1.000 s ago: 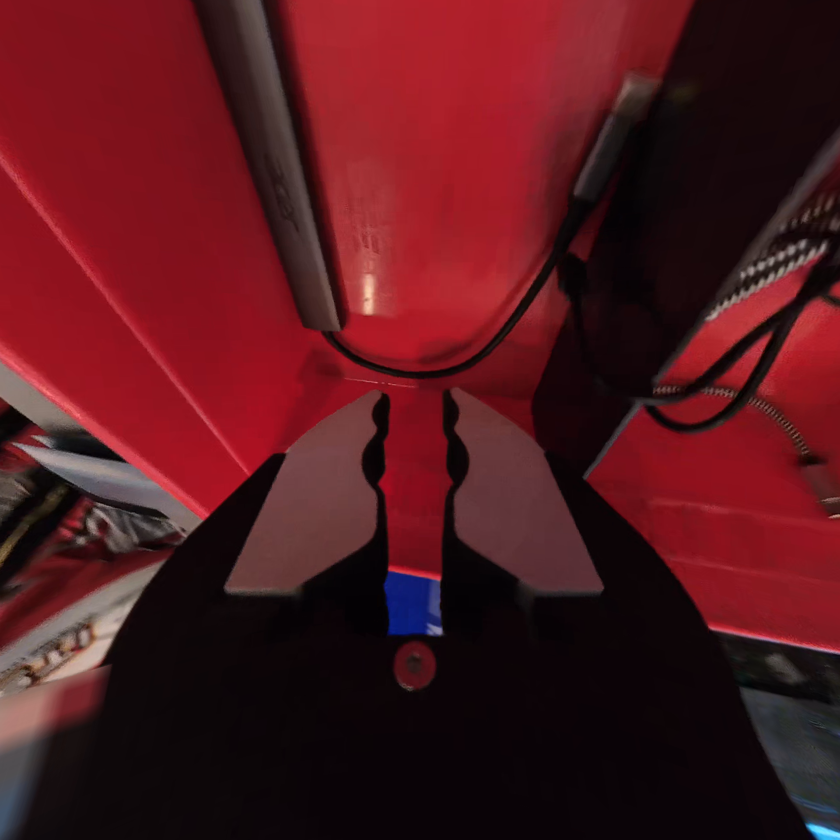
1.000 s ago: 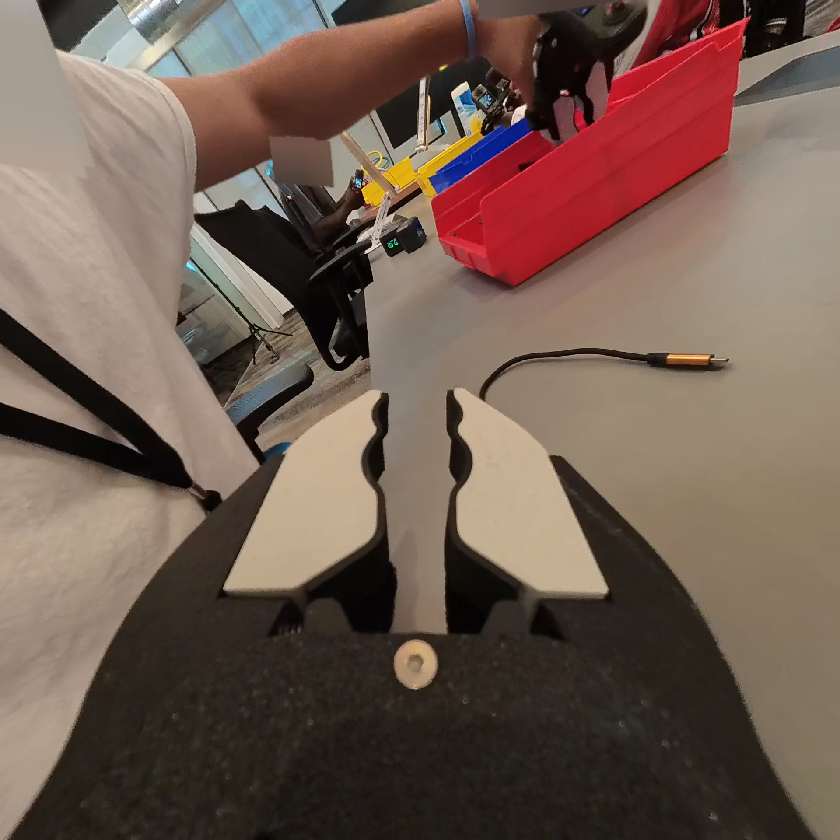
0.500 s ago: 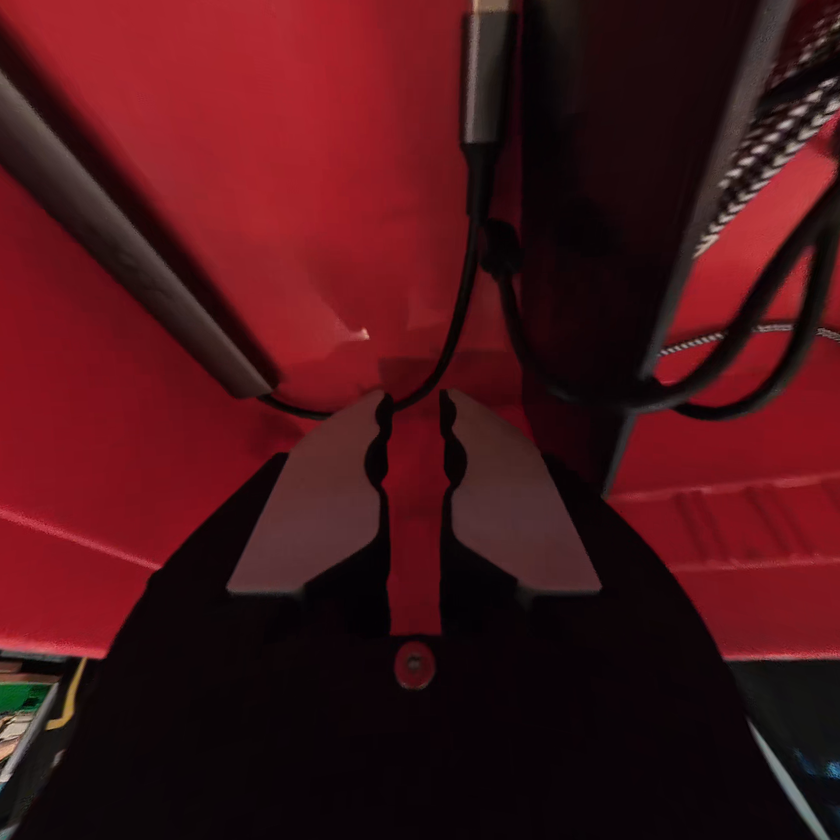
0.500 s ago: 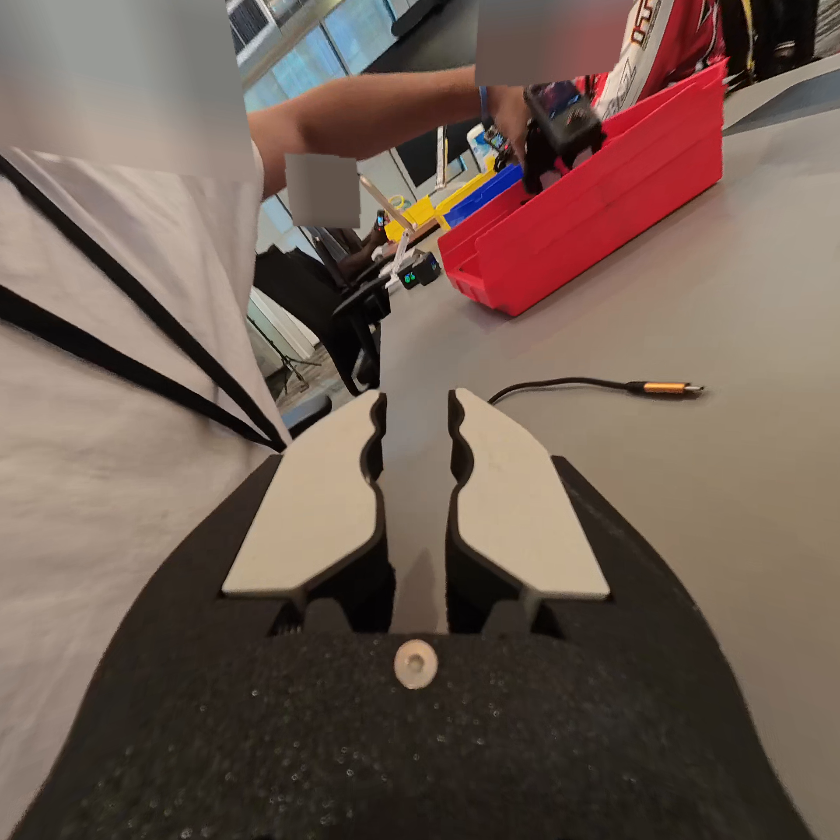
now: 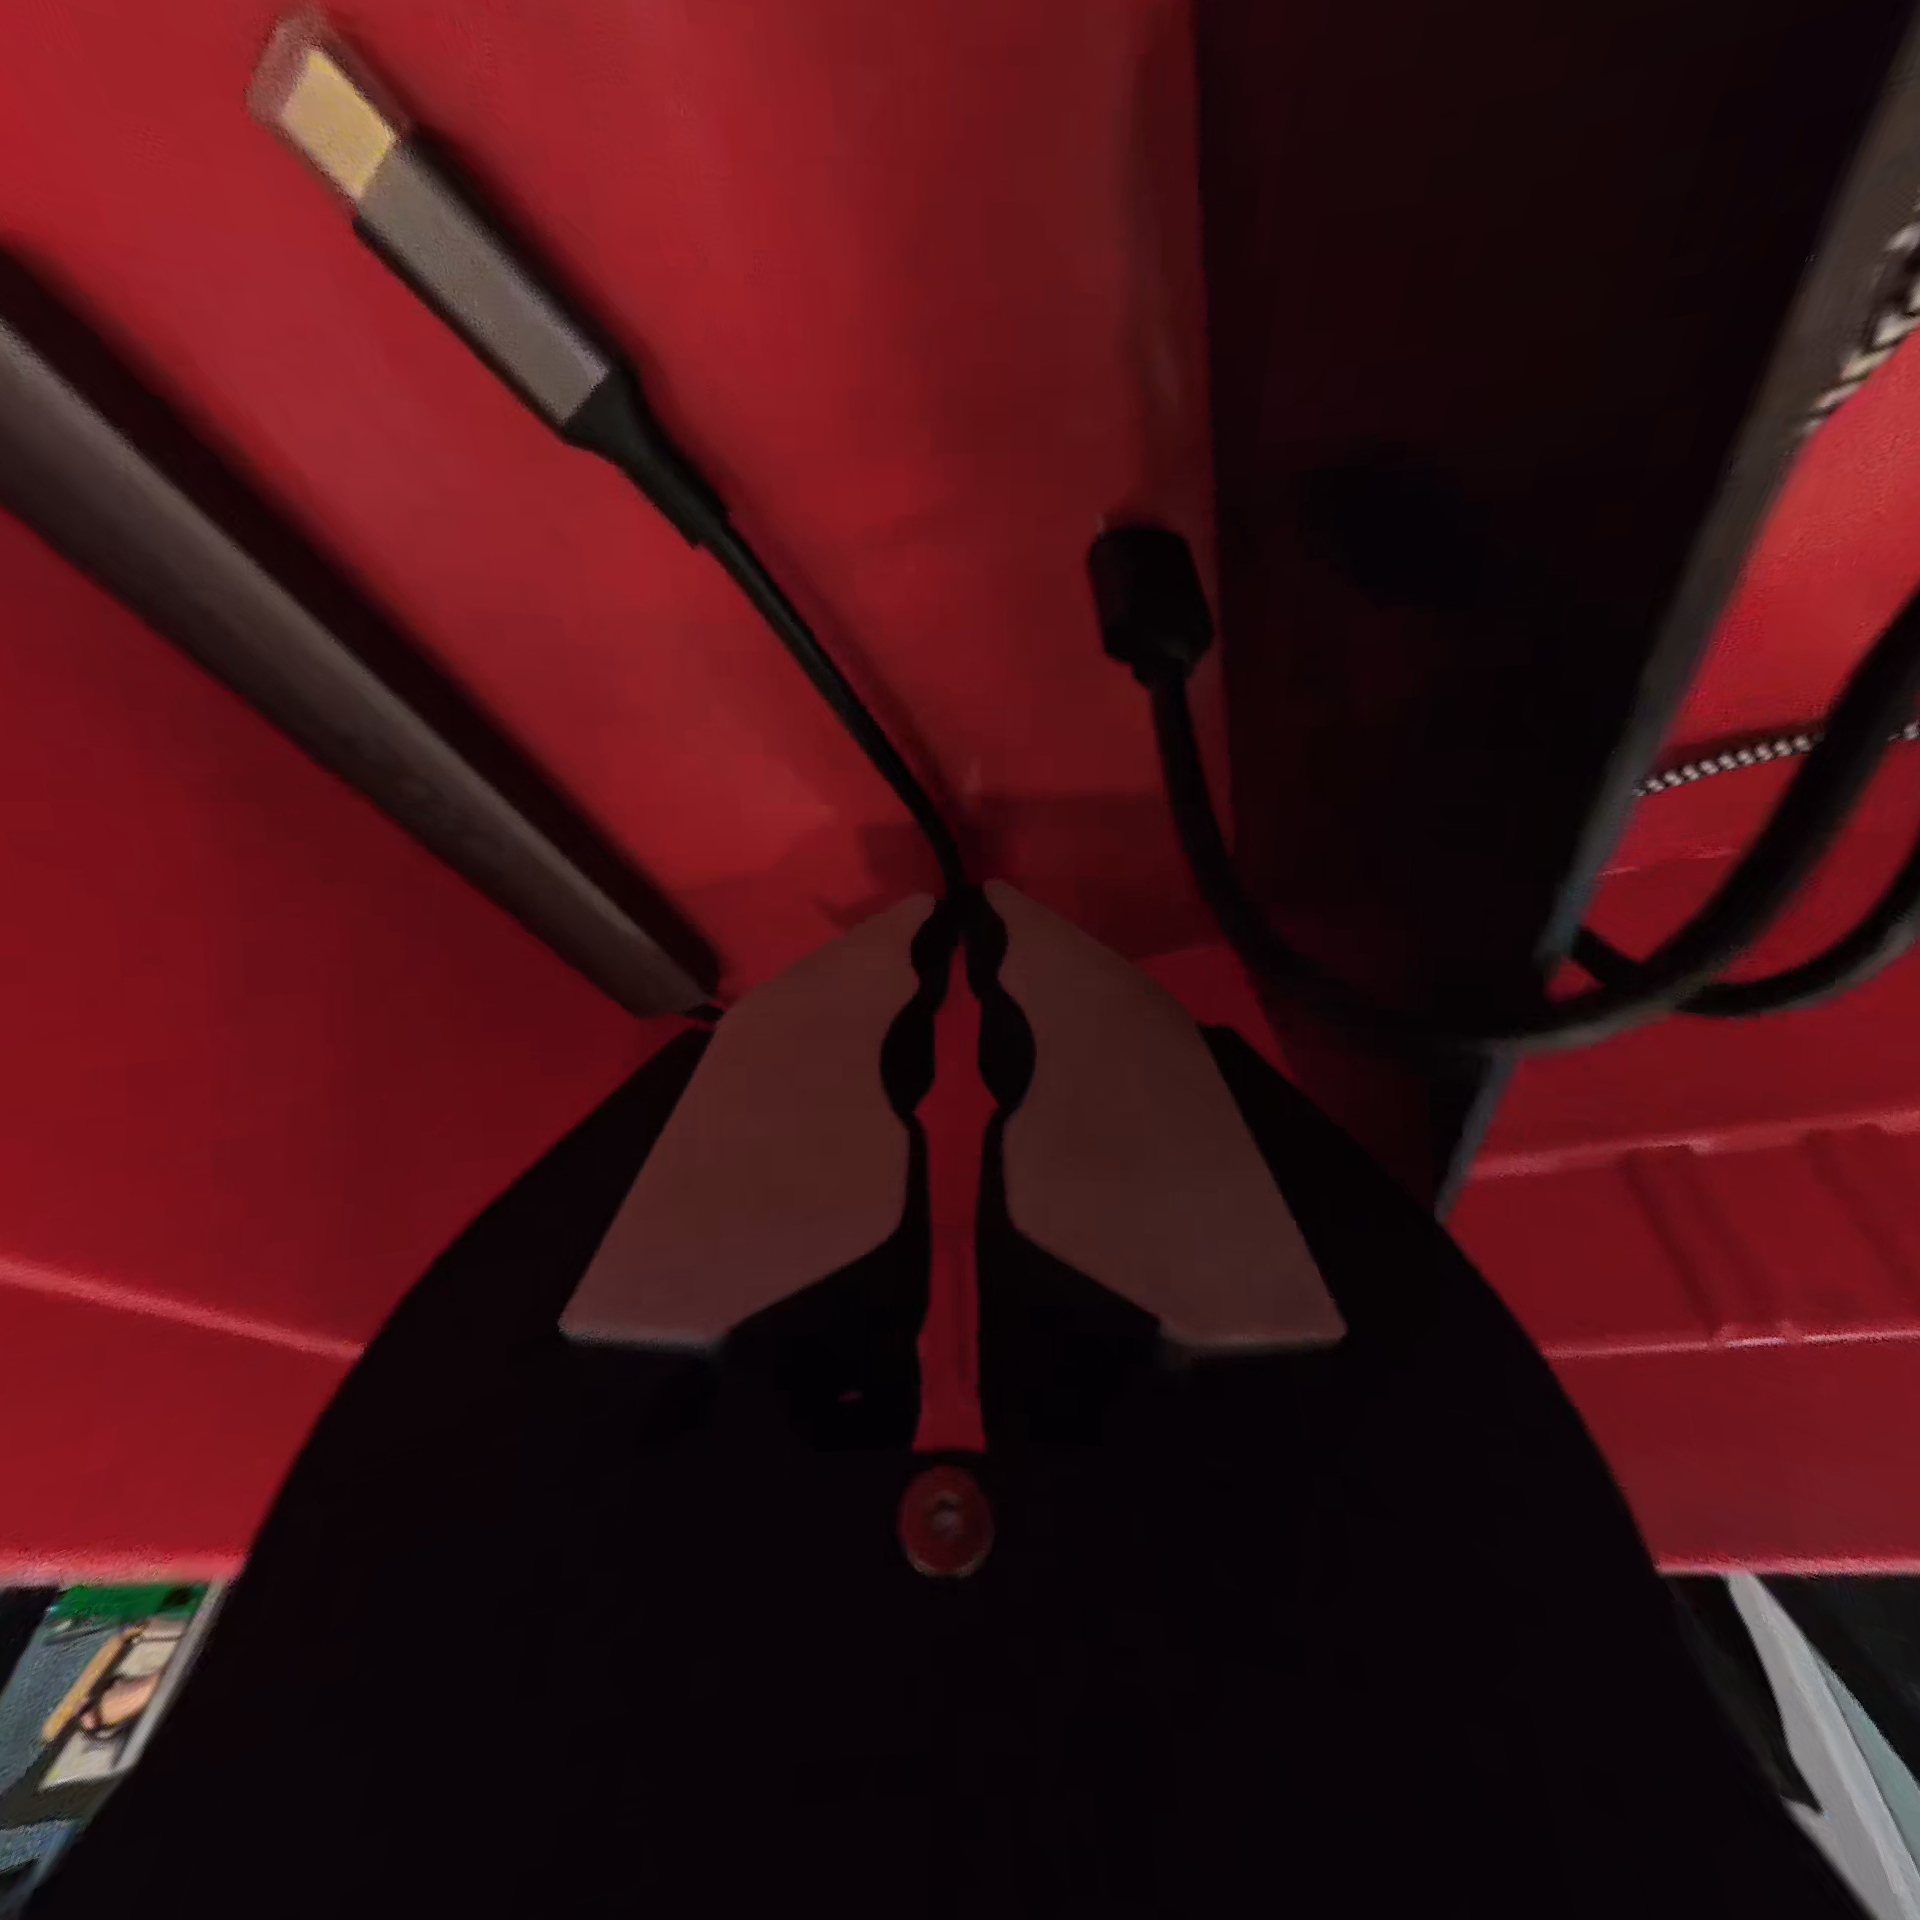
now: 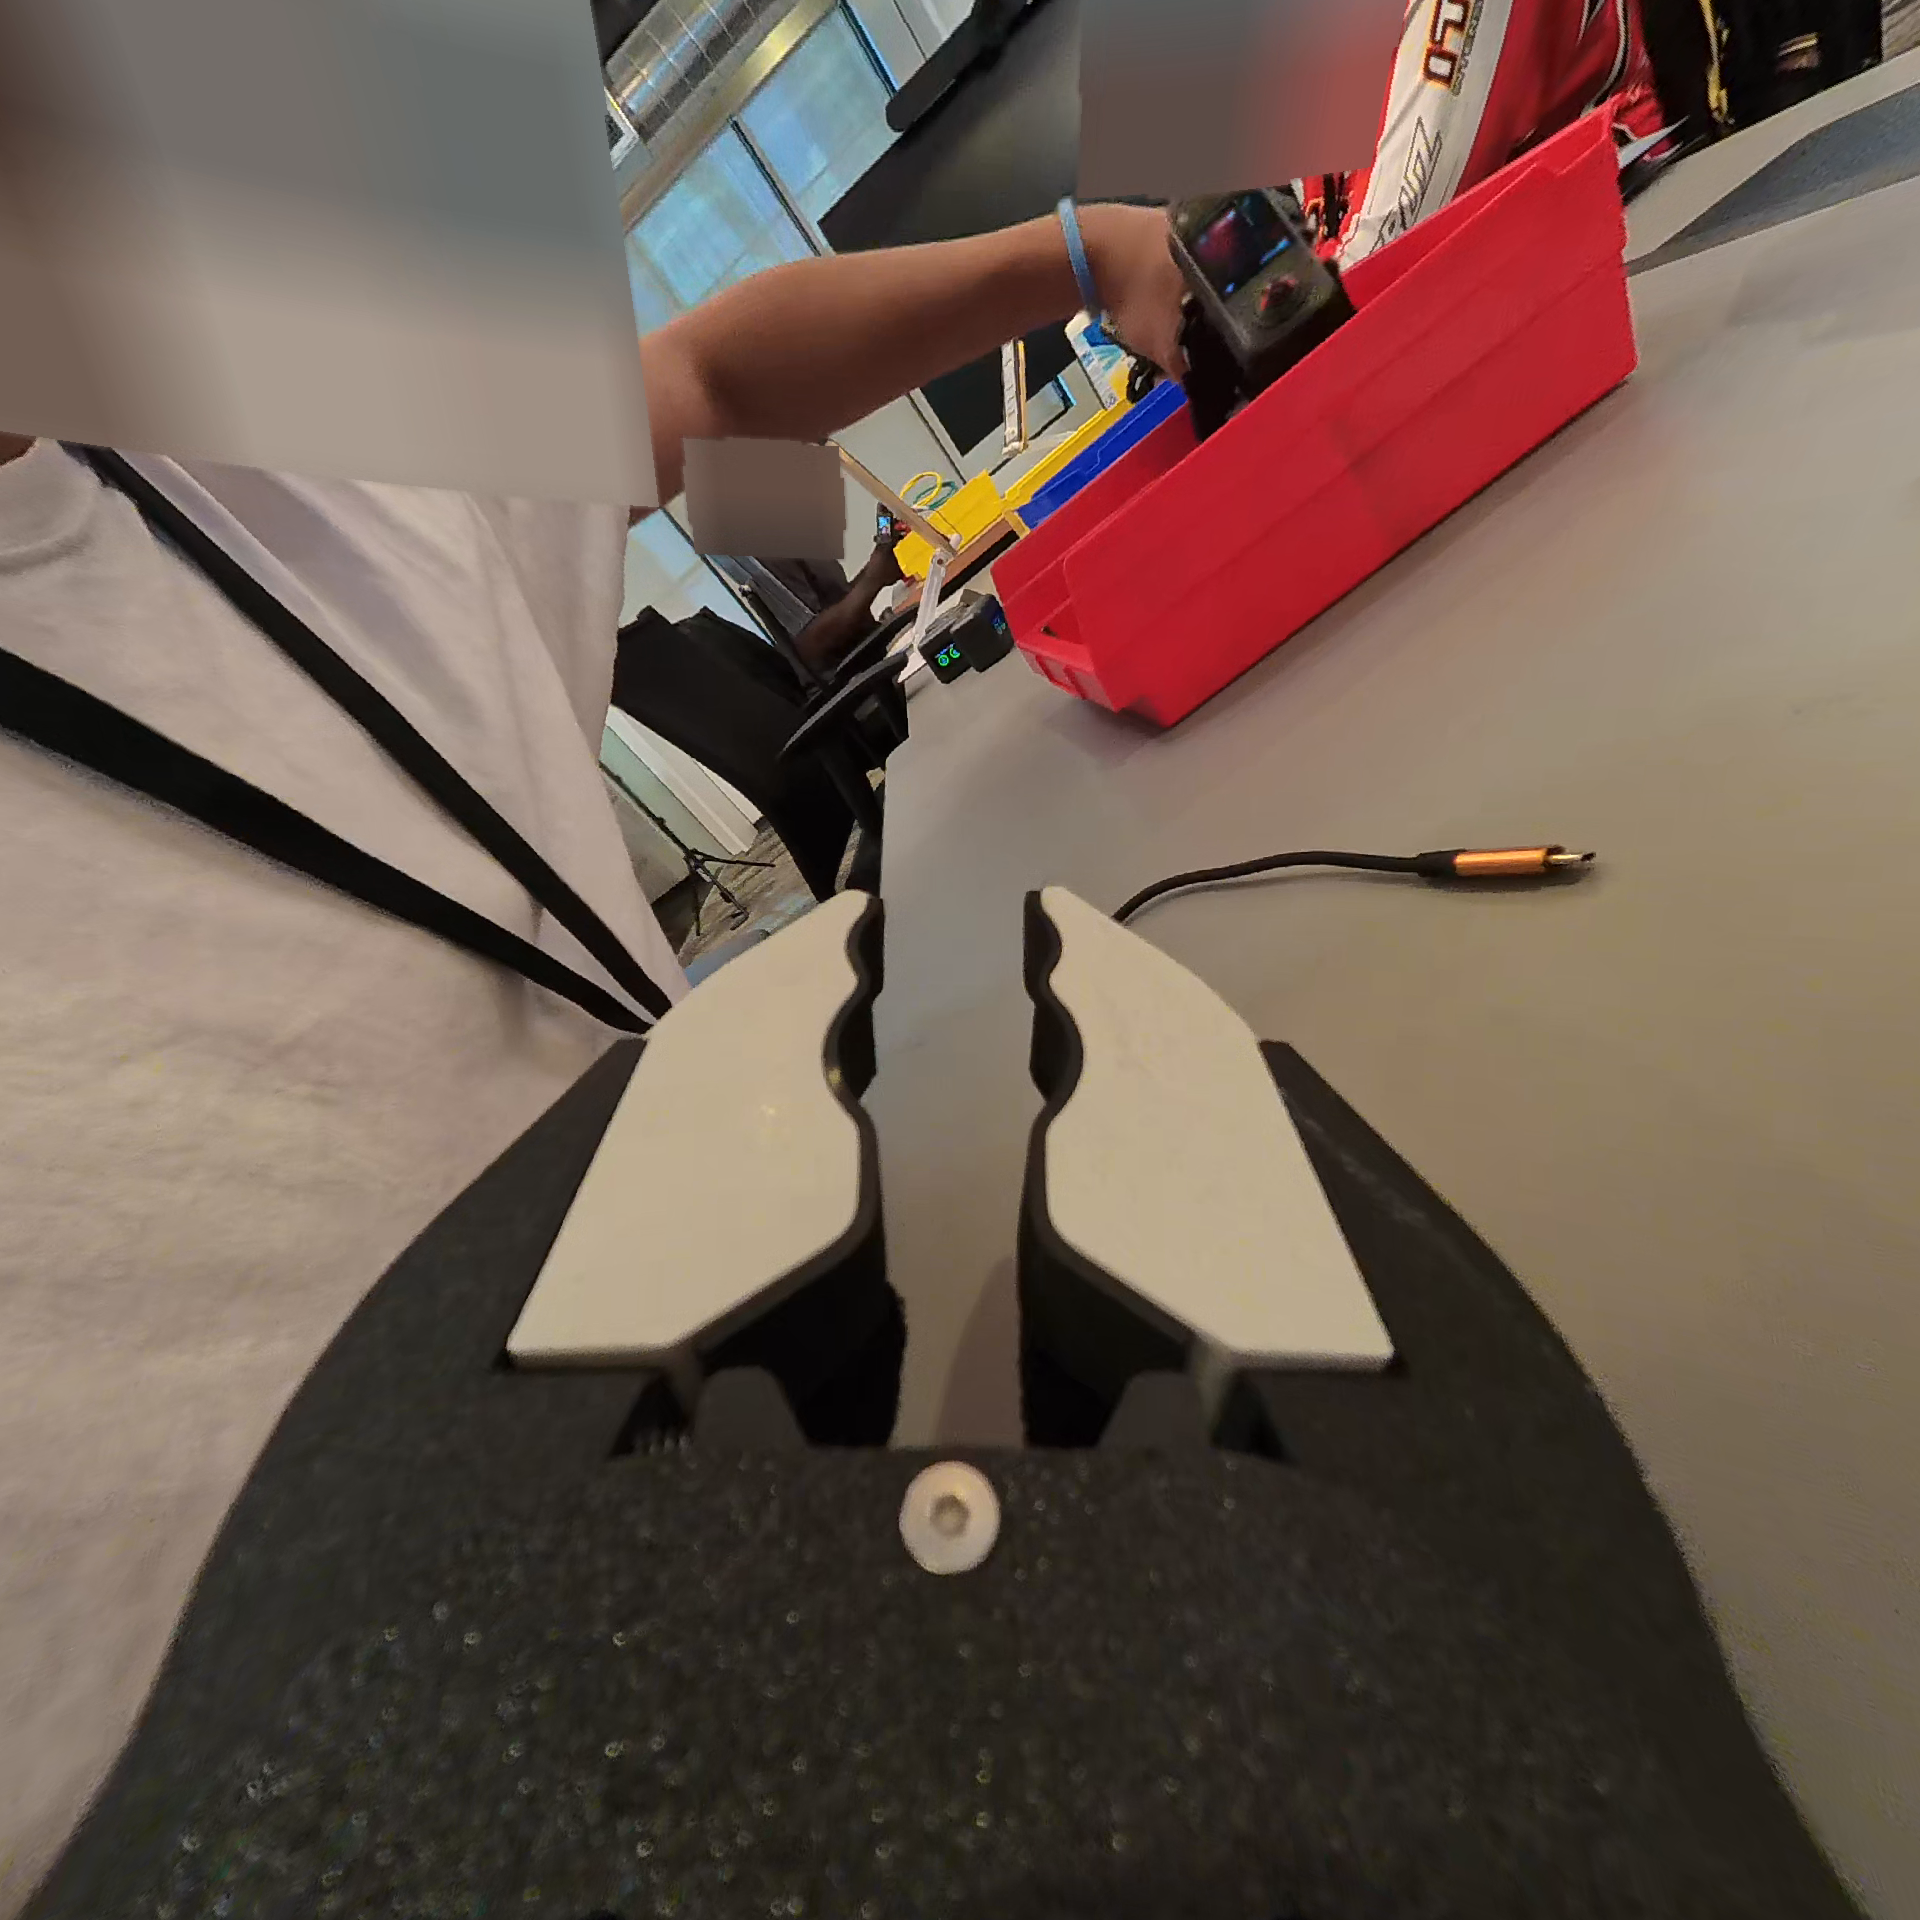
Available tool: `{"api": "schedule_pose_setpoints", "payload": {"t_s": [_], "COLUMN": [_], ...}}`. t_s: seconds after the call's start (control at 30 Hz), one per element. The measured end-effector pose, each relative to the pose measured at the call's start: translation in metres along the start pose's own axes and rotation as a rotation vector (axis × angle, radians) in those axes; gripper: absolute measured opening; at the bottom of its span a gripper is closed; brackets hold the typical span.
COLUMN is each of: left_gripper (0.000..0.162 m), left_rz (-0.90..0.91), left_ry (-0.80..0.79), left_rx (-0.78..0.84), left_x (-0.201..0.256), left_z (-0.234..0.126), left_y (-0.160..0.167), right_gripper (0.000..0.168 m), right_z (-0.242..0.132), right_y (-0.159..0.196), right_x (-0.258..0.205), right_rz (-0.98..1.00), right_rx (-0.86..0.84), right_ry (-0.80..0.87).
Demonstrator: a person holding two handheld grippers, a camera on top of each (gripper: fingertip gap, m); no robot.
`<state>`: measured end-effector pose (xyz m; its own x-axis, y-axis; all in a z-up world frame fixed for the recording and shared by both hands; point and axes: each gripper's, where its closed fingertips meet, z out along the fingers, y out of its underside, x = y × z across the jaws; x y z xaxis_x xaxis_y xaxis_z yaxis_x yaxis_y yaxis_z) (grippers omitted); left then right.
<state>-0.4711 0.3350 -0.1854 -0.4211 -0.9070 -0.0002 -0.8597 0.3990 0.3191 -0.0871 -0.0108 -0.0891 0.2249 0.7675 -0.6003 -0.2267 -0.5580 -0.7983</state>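
The black cable (image 5: 831,696) is sitting pinched at the very tips of the left tool (image 5: 958,902), whose fingers are drawn nearly together on it, deep inside the red bin (image 5: 312,1195). Its grey plug (image 5: 457,260) is lying ahead and to the left of the tool on the bin floor. A long dark bar (image 5: 343,717) is crowding the tool's left side and a black divider wall (image 5: 1382,520) its right, with more dark cords (image 5: 1195,790) looping there, so room is tight.

The right tool (image 6: 953,914) is hovering with its fingers apart, holding nothing, over the open grey surface (image 6: 1558,1143). Just ahead and to its right a cable with an orange plug (image 6: 1496,860) is lying. Only this view is showing the bin's outer wall (image 6: 1351,499) far ahead, with the left tool (image 6: 1252,301) dipping into it.
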Motion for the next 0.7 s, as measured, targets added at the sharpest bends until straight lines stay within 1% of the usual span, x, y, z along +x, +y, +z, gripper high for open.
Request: {"api": "schedule_pose_setpoints", "payload": {"t_s": [0.1,0.2,0.27,0.37,0.47,0.5,0.53,0.6,0.67,0.7], "left_gripper": [0.002,0.001,0.000,0.000,0.000,0.000,0.000,0.000,0.000,0.005], "left_rz": [-0.075,-0.167,-0.259,-0.383,-0.458,-0.474,-0.493,-0.525,-0.542,-0.562], "left_ry": [-0.038,-0.105,-0.150,-0.161,-0.171,-0.160,-0.168,-0.197,-0.083,-0.025], "left_rx": [0.064,0.160,0.275,0.501,0.644,0.682,0.682,0.610,0.549,0.507], "left_x": [-0.004,-0.007,-0.008,-0.002,0.007,0.011,0.012,0.009,0.018,0.021], "left_z": [-0.023,-0.060,-0.092,-0.142,-0.182,-0.191,-0.192,-0.178,-0.151,-0.137], "left_y": [-0.005,-0.009,-0.014,-0.026,-0.035,-0.040,-0.042,-0.043,-0.050,-0.049], "right_gripper": [0.024,0.024,0.024,0.024,0.024,0.024,0.023,0.023,0.024,0.024], "right_z": [0.001,0.004,0.006,0.009,0.014,0.016,0.017,0.019,0.020,0.021], "right_y": [0.000,0.002,0.004,0.007,0.011,0.013,0.015,0.019,0.025,0.027], "right_x": [-0.004,-0.009,-0.014,-0.023,-0.030,-0.033,-0.036,-0.042,-0.047,-0.048], "right_rz": [-0.002,-0.011,-0.021,-0.033,-0.055,-0.063,-0.068,-0.078,-0.084,-0.085], "right_rx": [0.000,-0.009,-0.017,-0.025,-0.042,-0.048,-0.055,-0.068,-0.091,-0.105], "right_ry": [-0.013,-0.023,-0.033,-0.056,-0.061,-0.067,-0.075,-0.088,-0.099,-0.101]}}
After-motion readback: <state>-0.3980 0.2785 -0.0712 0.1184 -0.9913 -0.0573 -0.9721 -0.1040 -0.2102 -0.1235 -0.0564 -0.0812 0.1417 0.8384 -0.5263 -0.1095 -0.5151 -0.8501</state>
